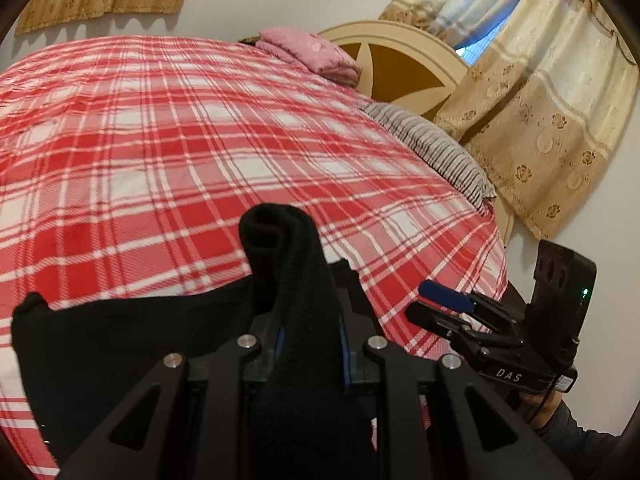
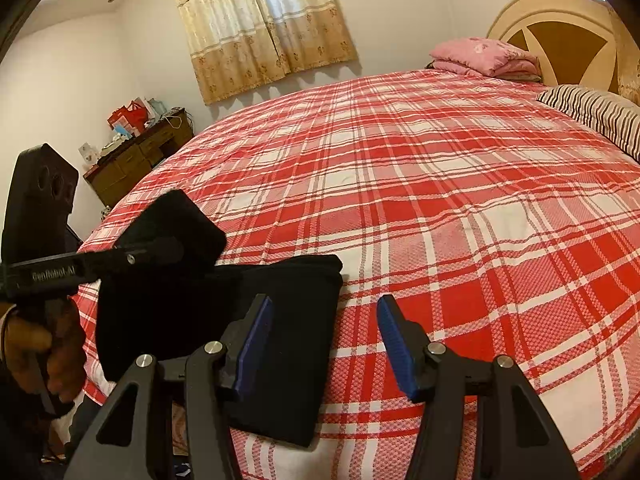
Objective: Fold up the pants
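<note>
The black pants (image 2: 288, 320) lie folded near the front edge of the red plaid bed (image 2: 440, 200). My left gripper (image 1: 312, 348) is shut on a thick bunched fold of the pants (image 1: 286, 264), which stands up between its jaws; the rest of the cloth spreads to the left on the sheet. In the right wrist view the left gripper (image 2: 176, 240) holds that black fold lifted above the pile. My right gripper (image 2: 324, 340) stands open over the pile's right edge, with nothing between its blue pads (image 2: 256, 344). In the left wrist view the right gripper (image 1: 428, 306) hovers at the right, jaws apart.
A folded pink quilt (image 2: 484, 56) and a striped pillow (image 2: 600, 116) lie by the round headboard (image 1: 400, 64). A cluttered wooden desk (image 2: 136, 160) stands past the bed's far left corner. Curtains hang on the walls. A hand (image 2: 24, 344) grips the left tool.
</note>
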`<state>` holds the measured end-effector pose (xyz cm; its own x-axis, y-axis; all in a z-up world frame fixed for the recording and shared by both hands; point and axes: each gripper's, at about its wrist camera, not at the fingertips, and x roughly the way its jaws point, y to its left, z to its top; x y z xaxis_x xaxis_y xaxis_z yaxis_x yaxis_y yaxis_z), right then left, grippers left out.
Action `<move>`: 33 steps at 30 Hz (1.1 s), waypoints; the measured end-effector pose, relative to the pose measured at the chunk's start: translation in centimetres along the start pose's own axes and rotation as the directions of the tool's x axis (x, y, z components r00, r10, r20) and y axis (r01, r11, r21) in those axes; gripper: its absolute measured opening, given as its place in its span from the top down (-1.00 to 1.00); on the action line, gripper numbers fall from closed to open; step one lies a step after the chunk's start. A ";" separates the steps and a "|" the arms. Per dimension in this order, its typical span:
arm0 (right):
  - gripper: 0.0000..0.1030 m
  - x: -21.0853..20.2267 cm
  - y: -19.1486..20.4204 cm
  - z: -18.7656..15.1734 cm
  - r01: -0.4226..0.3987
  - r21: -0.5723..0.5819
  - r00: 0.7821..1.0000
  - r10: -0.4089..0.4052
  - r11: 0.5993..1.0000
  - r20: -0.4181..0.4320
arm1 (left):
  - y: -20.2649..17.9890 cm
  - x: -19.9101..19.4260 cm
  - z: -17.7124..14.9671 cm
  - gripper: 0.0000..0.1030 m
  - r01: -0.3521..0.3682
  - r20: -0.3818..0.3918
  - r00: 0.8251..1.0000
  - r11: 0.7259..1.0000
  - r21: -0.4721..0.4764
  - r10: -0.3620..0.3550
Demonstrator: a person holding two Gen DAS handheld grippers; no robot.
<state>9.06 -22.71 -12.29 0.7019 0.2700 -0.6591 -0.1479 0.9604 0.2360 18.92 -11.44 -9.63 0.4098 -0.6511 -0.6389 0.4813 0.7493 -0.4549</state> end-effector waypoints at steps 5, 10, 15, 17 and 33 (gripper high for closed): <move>-0.10 0.0 0.0 -0.2 -0.004 -0.004 1.000 0.004 1.000 -0.003 | -1.0 1.7 -0.4 0.57 -0.026 -0.029 0.999 0.999 0.033 0.026; -0.10 0.0 -0.1 -0.5 -0.006 -0.004 1.000 0.006 1.000 -0.008 | -2.0 2.3 -0.8 0.35 -0.046 -0.022 0.999 0.997 0.057 0.047; -0.10 -0.2 -0.4 -0.6 -0.011 0.008 1.000 0.011 1.000 -0.013 | -3.1 0.5 -0.6 -0.15 -0.081 0.063 0.995 0.991 0.109 0.074; -0.10 -0.5 -0.3 -0.5 -0.049 0.022 0.999 0.049 0.999 -0.017 | -2.7 -0.4 -0.6 -0.23 -0.104 0.090 0.992 0.988 0.115 0.093; -0.16 0.7 0.2 -1.5 -0.192 0.150 0.965 0.214 0.970 -0.150 | 3.9 -4.1 -4.6 -0.47 -0.362 0.139 0.927 0.929 0.078 0.350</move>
<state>8.51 -22.20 -13.75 0.5415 0.4762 -0.6928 -0.1733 0.8696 0.4623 15.57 -5.32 -11.62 0.6556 -0.3580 -0.6649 0.3593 0.9223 -0.1424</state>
